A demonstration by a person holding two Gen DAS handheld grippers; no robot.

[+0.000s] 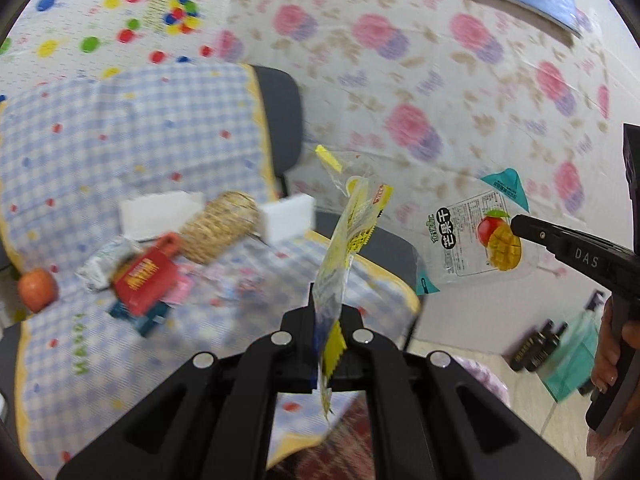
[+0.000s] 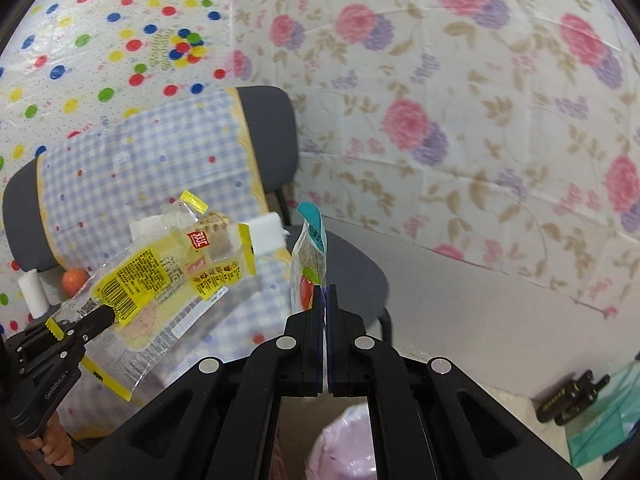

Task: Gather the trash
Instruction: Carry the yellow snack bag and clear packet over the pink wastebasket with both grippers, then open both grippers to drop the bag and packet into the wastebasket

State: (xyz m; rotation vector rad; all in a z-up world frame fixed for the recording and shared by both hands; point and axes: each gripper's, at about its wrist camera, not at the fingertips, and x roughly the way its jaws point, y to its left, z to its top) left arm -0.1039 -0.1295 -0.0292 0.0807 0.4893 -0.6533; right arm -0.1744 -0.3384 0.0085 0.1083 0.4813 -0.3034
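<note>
readable text first: the clear mango wrapper [image 1: 476, 240] has "芒果干" printed in black next to a picture of a cut mango, with teal corners. the right gripper [image 1: 516, 226] has "das" in pale letters on its side in the left wrist view, and the left gripper [image 2: 107, 314] has "genrobot.ai" along its body in the right wrist view. the yellow wrapper [image 2: 168, 280] is clear plastic with yellow panels, a barcode, rows of small print too blurry to read, and a little red square logo with white characters i can't make out.

jaws: both pairs are clamped tight. the left one pinches the yellow wrapper by its lower end, so it sticks up edge-on from the fingers in the left wrist view [image 1: 348, 248]. the right one is clenched on the mango wrapper, which stands up thin from between its fingers [image 2: 314, 256].

both wrappers hang in the air in front of a chair [image 2: 276, 128] draped with a blue checked cloth [image 1: 120, 140]. on the seat sit a red packet [image 1: 144, 280], a woven roll [image 1: 218, 226], white blocks [image 1: 286, 216] and an orange fruit [image 1: 37, 290].
</note>
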